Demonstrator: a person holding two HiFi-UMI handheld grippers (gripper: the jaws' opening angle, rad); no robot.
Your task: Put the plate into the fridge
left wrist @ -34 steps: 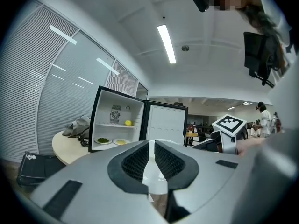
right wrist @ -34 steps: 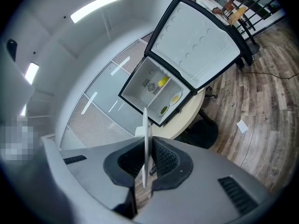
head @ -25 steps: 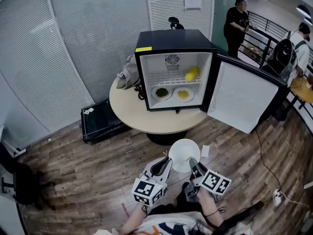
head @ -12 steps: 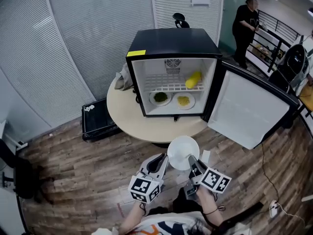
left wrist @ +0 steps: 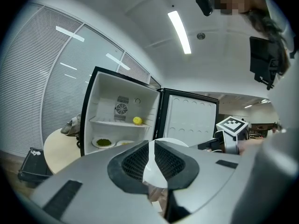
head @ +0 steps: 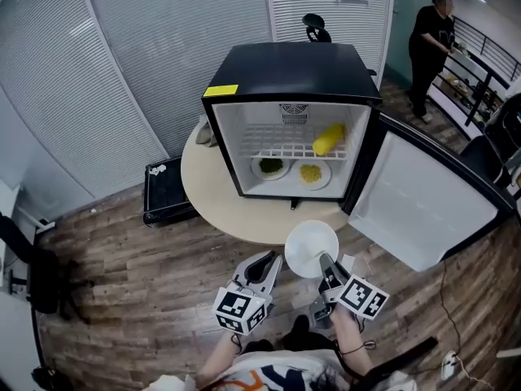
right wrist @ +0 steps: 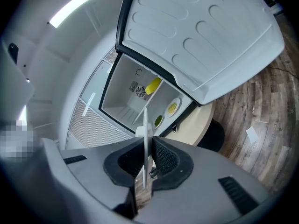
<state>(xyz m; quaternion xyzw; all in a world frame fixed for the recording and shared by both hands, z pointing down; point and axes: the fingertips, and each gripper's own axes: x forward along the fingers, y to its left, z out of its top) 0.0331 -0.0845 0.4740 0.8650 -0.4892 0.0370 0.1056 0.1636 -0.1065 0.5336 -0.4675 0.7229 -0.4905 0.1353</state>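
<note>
A white empty plate (head: 311,249) hangs over the wooden floor just in front of the round table (head: 213,198). My right gripper (head: 324,261) is shut on its near rim. In the right gripper view the plate (right wrist: 145,134) stands edge-on between the pads. The black mini fridge (head: 289,59) stands on the table, its door (head: 423,194) swung open to the right. My left gripper (head: 271,259) hovers beside the plate's left, shut and holding nothing. In the left gripper view the plate (left wrist: 172,142) shows just behind the gripper (left wrist: 152,146).
A yellow corn cob (head: 329,139) lies on the fridge's wire shelf. Under it sit a plate of green food (head: 270,167) and a plate of yellow food (head: 310,173). A black case (head: 167,190) lies on the floor left of the table. A person (head: 430,43) stands far back right.
The fridge and table have come slightly nearer and more central in the head view. Both grippers keep their pose, the plate still in the right one.
</note>
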